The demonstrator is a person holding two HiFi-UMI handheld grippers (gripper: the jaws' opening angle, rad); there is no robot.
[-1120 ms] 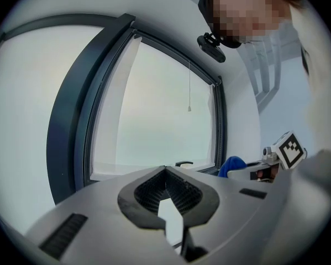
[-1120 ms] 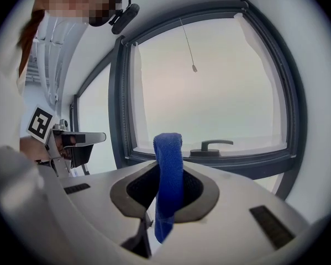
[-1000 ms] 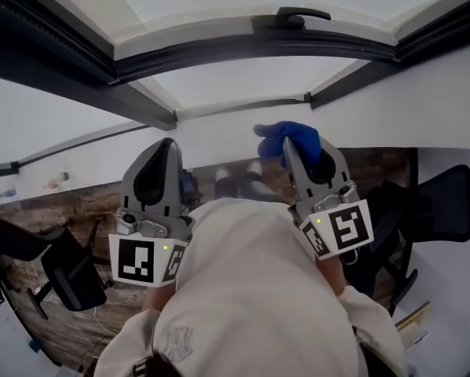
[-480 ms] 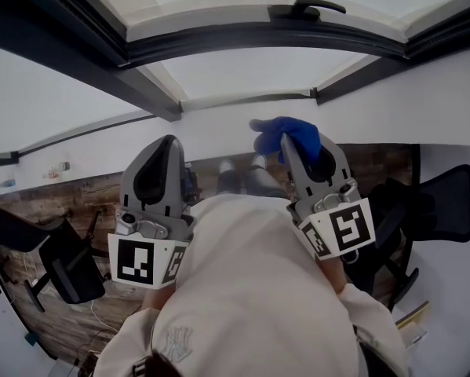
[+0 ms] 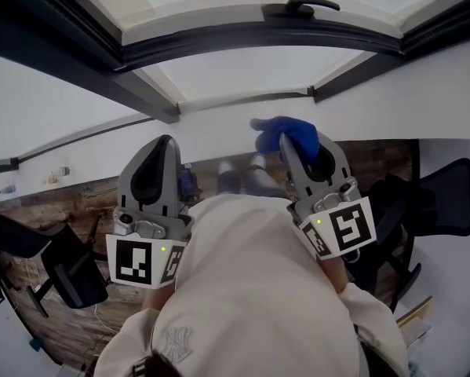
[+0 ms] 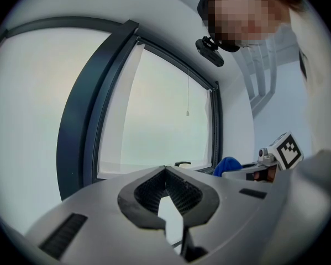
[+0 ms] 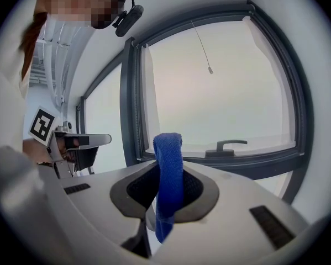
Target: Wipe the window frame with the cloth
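The dark window frame arcs across 12 o'clock. Office chairs stand at 8 and 3. The left gripper, at 9, is clenched on nothing. The right gripper grasps the blue cloth below the frame. The window handle sits at 1.

Bright daylight, clipped highlights, strong fisheye.
Light enters through the window glass, blown out to milky white in all views; window frame near-black against it. Gripper views: black vignette at corners, lines bowed toward edges, near foreground soft. Blue cloth well exposed. Shadows faint, diffuse.
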